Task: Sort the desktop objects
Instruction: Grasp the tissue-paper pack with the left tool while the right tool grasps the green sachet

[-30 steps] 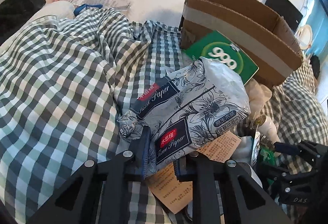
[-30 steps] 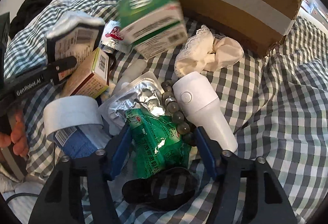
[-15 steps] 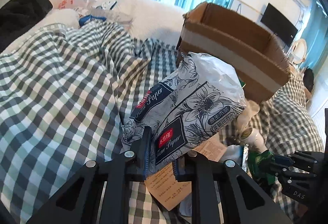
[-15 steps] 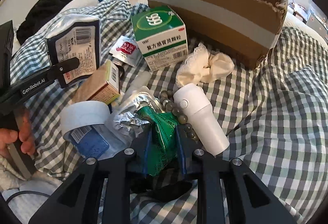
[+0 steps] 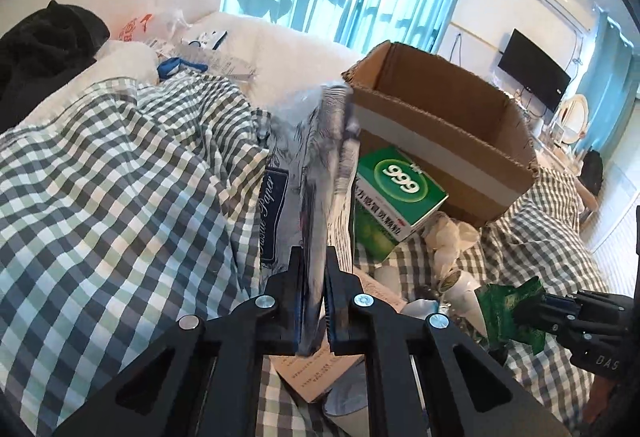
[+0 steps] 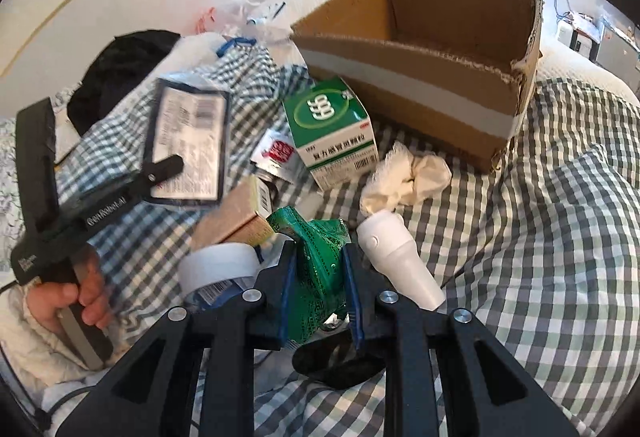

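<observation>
My left gripper (image 5: 313, 257) pinches a floral tissue-paper pack (image 5: 316, 165) edge-on and holds it above the checked bedspread; its jaws are still closing on the pack. The right wrist view shows the same pack (image 6: 188, 149) hanging from that gripper (image 6: 168, 165), with a hand on the handle. My right gripper (image 6: 320, 249) is shut on a crumpled green foil packet (image 6: 320, 277), raised off the pile. An open cardboard box (image 6: 400, 57) stands behind the clutter.
On the bedspread lie a green "999" medicine box (image 6: 332, 125), a crumpled white cloth (image 6: 408, 177), a white cone-shaped device (image 6: 396, 257), a tape roll (image 6: 218, 265), a small brown box (image 6: 232, 221) and a red sachet (image 6: 278, 149). Black clothing (image 6: 120, 69) lies far left.
Both grippers rose and tipped up. The right jaws shut on the green packet and lifted it. The tissue pack came off the pile and swung edge-on in the left jaws.
</observation>
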Demonstrator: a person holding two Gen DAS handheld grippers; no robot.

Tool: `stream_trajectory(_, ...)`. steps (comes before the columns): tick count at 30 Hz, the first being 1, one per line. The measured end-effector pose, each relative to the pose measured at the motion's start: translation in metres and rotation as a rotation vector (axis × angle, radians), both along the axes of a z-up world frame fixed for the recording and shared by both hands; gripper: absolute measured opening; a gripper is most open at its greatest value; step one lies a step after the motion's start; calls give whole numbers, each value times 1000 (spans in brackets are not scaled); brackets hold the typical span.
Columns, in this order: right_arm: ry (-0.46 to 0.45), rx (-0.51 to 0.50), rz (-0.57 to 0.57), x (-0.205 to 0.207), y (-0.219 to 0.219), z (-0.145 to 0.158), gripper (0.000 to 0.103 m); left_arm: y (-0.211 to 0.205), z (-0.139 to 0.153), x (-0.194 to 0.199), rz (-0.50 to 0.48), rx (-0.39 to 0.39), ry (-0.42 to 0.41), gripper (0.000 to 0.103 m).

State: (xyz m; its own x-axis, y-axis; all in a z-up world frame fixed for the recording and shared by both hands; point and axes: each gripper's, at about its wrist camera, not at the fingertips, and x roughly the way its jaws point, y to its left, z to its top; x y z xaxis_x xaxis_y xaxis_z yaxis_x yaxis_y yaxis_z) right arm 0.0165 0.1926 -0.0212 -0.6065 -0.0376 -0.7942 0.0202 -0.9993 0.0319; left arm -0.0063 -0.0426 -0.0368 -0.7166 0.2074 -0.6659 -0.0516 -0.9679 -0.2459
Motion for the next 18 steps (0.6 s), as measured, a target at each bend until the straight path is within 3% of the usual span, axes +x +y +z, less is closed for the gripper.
stream_trajectory(11, 66, -10, 2, -7, 14, 34, 21, 26, 23, -13, -108, -14, 10, 9)
stream_trajectory(18, 54, -22, 0, -10, 18, 27, 21, 49, -8, -28, -176, -46, -127, 9)
